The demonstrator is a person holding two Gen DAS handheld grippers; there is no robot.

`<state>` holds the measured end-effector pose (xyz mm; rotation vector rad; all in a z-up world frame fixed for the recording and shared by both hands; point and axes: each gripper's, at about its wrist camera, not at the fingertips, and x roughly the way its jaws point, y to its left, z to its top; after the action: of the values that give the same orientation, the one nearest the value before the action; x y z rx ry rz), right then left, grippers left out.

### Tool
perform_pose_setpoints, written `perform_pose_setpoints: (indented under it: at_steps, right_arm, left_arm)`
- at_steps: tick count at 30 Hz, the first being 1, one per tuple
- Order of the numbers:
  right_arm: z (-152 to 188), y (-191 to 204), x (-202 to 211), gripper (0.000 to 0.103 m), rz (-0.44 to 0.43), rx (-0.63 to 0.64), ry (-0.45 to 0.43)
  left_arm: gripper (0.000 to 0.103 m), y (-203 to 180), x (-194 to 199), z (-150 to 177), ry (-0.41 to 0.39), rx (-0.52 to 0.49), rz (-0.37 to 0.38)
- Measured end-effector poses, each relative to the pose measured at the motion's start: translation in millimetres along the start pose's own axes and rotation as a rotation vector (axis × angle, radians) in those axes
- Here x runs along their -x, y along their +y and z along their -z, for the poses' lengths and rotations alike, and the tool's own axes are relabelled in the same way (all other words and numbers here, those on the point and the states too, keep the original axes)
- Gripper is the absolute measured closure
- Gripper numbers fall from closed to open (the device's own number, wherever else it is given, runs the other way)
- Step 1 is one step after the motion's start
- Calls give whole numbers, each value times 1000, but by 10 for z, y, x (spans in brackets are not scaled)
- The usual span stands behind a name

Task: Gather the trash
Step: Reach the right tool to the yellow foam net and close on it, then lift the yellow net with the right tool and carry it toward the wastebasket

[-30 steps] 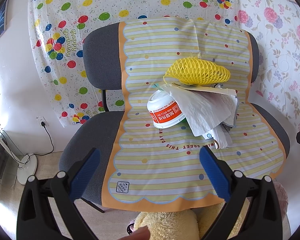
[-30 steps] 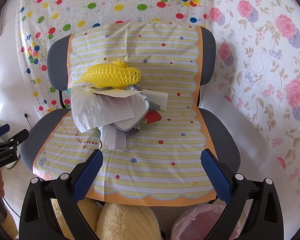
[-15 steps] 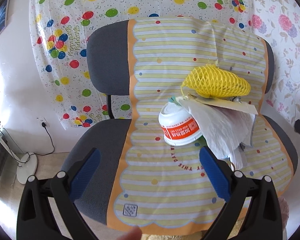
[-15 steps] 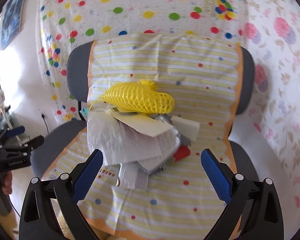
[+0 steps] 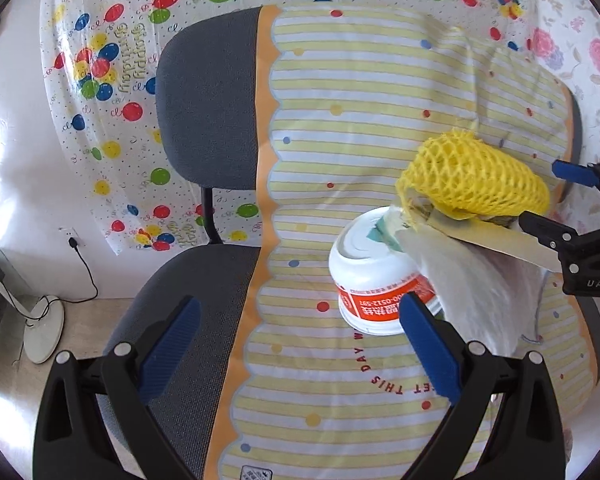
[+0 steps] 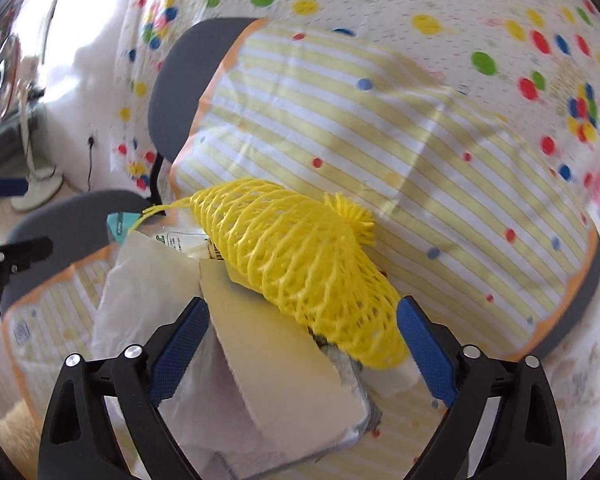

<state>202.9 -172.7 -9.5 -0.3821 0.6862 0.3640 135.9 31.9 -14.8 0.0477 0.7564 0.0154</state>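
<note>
We see the trash pile, with its yellow net (image 6: 300, 264) on top and white tub (image 5: 374, 276) on its left, all on the chair seat (image 5: 188, 304), while our right gripper (image 6: 300, 354) and left gripper (image 5: 296, 350) gape wide, holding nothing, so nothing is collected yet.

Ahead of me: grey chair (image 5: 208, 120) with a yellow-striped sheet (image 5: 364, 120) draped over back and seat. Behind it a balloon-print sheet (image 5: 100, 60) hangs on a white wall (image 5: 16, 184); floral wallpaper (image 5: 596, 52) to the right. Wall socket (image 5: 70, 236) low left, black cable (image 5: 86, 276) running down to a white fan base (image 5: 44, 328) on a pale floor (image 5: 4, 364). Bright daylight from the left.
</note>
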Motion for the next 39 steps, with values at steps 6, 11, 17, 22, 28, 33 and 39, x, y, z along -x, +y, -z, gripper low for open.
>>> perform_pose_setpoints:
  at_steps: [6, 11, 17, 22, 28, 33, 39]
  right_arm:
    - [-80, 123, -337, 43, 37, 170, 61]
    - [-126, 95, -412, 84, 46, 160, 79]
    - [-260, -395, 242, 91, 47, -134, -132]
    - [-126, -679, 1056, 91, 129, -329, -297]
    - [590, -892, 1619, 91, 131, -522, -285]
    - [1212, -768, 1610, 91, 120, -600, -189]
    - [1610, -584, 1500, 91, 17, -669, -179]
  left_arm:
    - [7, 49, -118, -17, 37, 26, 7]
    - [7, 51, -18, -16, 15, 12, 5]
    - [14, 48, 254, -38, -18, -7, 14]
    - [24, -119, 554, -76, -74, -49, 57]
    - [40, -544, 653, -58, -113, -140, 165]
    - [51, -928, 360, -70, -77, -194, 267]
    - [51, -1042, -150, -317, -51, -159, 301]
